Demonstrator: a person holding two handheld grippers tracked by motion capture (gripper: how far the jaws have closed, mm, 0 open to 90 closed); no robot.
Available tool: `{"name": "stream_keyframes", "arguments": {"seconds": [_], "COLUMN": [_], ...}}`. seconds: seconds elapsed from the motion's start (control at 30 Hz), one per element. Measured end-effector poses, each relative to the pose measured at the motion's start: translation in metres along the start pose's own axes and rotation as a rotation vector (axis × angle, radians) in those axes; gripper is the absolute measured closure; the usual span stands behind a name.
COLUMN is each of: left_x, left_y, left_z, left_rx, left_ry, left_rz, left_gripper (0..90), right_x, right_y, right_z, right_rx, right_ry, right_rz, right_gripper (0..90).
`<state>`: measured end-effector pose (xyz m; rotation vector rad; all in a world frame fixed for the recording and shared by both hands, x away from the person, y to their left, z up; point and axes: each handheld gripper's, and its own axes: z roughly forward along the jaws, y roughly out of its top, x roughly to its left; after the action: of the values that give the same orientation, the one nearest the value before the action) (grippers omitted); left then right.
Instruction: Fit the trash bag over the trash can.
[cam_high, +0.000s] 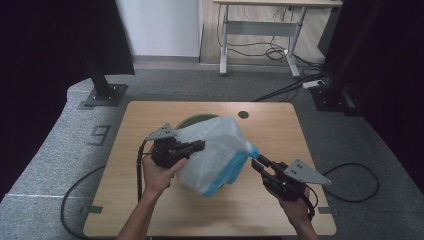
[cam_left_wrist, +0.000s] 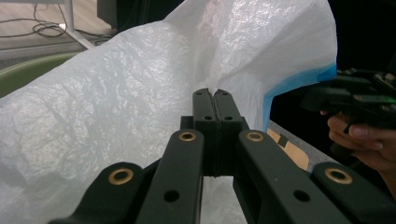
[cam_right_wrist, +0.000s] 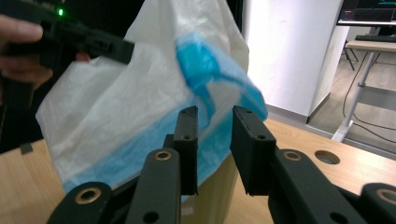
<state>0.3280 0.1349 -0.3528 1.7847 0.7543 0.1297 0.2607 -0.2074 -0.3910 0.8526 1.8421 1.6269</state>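
Left claw (cam_high: 200, 145) is pinched tight on a fold of the crinkly white plastic bag with the blue rim (cam_high: 215, 150), jaws pressed together on the film at the bag's left side. Right claw (cam_high: 255, 161) sits at the bag's blue edge on the right, jaws apart with the blue band between them, not clamped. The bag hangs draped over a round green bin (cam_high: 192, 120) at the middle of the wooden tabletop (cam_high: 280, 130), with the bin's rim peeking out on the far left side.
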Motion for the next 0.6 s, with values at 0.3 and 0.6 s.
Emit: {"name": "stream_keyframes", "arguments": {"seconds": [0.3, 0.6], "left_x": [0.004, 0.004], "left_y": [-0.005, -0.007], "left_z": [-0.001, 0.001], "left_rx": [0.002, 0.013], "left_ry": [0.005, 0.007], "left_rz": [-0.009, -0.011], "left_gripper": [89.8, 89.8], "right_x": [0.008, 0.006], "right_y": [0.007, 0.012], "right_z": [-0.003, -0.006], "right_rx": [-0.013, -0.024], "right_ry": [-0.005, 0.010], "right_rz": [-0.026, -0.015], "right_gripper": [75.2, 83.7]}}
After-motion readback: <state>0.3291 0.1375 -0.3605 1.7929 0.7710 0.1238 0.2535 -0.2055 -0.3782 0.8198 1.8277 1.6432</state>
